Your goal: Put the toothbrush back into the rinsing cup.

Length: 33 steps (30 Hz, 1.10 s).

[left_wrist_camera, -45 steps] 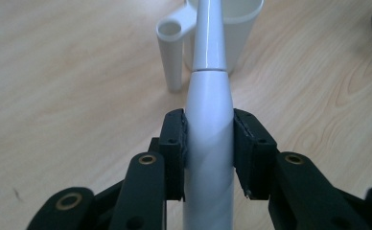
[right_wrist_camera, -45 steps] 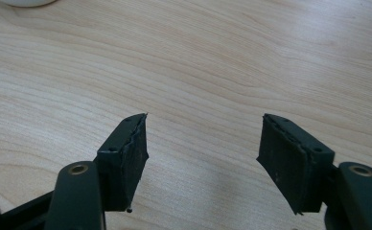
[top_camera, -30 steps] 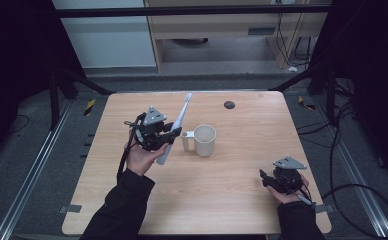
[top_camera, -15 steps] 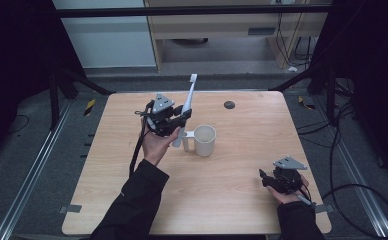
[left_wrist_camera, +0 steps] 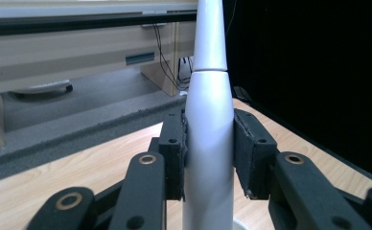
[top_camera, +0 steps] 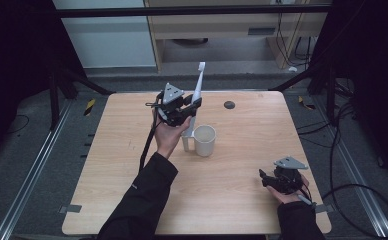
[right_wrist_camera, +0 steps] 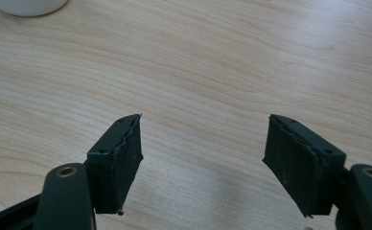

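- Since the earlier frames the left gripper point(top_camera: 184, 107) has carried the white toothbrush point(top_camera: 198, 85) up and toward the far side of the table point(top_camera: 107, 165); the right gripper point(top_camera: 267, 181) has not shifted from the near right corner.
- Left gripper: jaws clamped on the toothbrush's thick handle point(left_wrist_camera: 208, 143), one pad on each side, the neck rising above them in the left gripper view.
- From the high view the toothbrush stands nearly upright, tilted slightly, head at the top, above the table's far half.
- White mug point(top_camera: 204, 140) stands on the table just beside and below the left hand point(top_camera: 168, 137), handle toward that hand.
- Small dark round object point(top_camera: 229, 105) lies near the far edge, well apart from the mug.
- Right gripper: jaws spread wide with nothing between them, bare wood beneath point(right_wrist_camera: 203, 143); the mug's base point(right_wrist_camera: 28, 5) shows at the top left of its view.
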Tool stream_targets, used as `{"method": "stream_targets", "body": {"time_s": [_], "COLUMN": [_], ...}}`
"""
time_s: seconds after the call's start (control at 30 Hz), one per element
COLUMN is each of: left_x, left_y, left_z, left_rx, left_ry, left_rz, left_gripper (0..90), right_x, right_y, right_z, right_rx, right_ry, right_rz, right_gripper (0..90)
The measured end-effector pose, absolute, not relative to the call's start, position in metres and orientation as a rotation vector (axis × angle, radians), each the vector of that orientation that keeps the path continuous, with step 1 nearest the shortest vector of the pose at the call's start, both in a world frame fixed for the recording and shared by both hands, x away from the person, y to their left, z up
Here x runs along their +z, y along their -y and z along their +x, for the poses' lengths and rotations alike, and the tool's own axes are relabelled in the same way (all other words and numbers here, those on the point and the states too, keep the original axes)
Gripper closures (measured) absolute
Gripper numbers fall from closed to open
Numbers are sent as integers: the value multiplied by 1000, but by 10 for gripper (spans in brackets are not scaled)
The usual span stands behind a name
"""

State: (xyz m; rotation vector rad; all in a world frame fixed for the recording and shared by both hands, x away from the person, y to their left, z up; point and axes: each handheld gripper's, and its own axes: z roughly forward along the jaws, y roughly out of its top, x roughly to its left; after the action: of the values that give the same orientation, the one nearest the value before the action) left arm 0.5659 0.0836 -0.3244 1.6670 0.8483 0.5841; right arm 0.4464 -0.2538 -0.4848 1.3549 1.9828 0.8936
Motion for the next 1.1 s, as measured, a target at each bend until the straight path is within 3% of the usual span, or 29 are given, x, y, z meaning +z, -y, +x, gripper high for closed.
{"method": "stream_targets", "body": {"time_s": [0.6,1.1], "left_x": [-341,-364], "left_y": [-51,-46], "left_z": [584,589], "left_rx": [573,568], "left_ry": [-826,-848], "left_rz": [1654,1684], "left_gripper": [664,664], "right_x": [-486,-486], "right_y": [253,251], "right_z": [447,447], "right_rx": [895,898], "right_ry": [-1987,-1993], "right_rz": [1323,1320], "right_gripper": [287,287]}}
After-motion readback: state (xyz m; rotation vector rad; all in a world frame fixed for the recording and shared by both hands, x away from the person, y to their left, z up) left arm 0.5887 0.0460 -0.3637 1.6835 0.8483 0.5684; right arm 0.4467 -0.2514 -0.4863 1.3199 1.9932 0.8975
